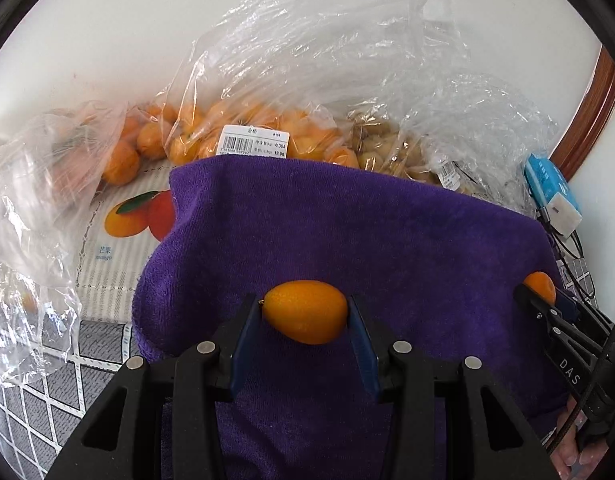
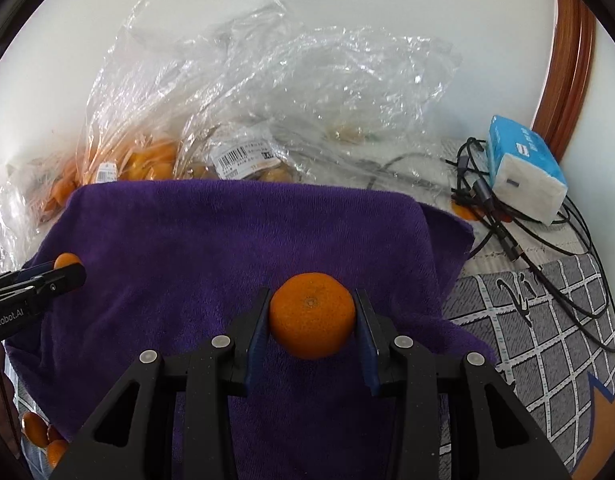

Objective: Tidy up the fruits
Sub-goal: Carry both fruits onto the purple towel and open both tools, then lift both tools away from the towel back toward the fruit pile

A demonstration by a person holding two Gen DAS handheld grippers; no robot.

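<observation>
My left gripper (image 1: 305,312) is shut on an oval orange kumquat (image 1: 305,311), held over a purple towel (image 1: 347,232). My right gripper (image 2: 312,316) is shut on a round mandarin (image 2: 312,315) over the same towel (image 2: 227,232). Each gripper shows at the edge of the other's view: the right one (image 1: 541,292) with its mandarin (image 1: 540,286), the left one (image 2: 65,268) with its kumquat (image 2: 67,260). Clear plastic bags of orange fruit (image 1: 243,136) and of brownish fruit (image 1: 391,152) lie behind the towel against the wall.
A bag of mandarins (image 1: 119,152) lies at far left on a mango-print mat (image 1: 123,236). A blue tissue pack (image 2: 523,168) and tangled black cables (image 2: 507,216) sit at right. Loose orange fruit (image 2: 39,432) lie at lower left. A wooden frame (image 2: 567,60) stands at far right.
</observation>
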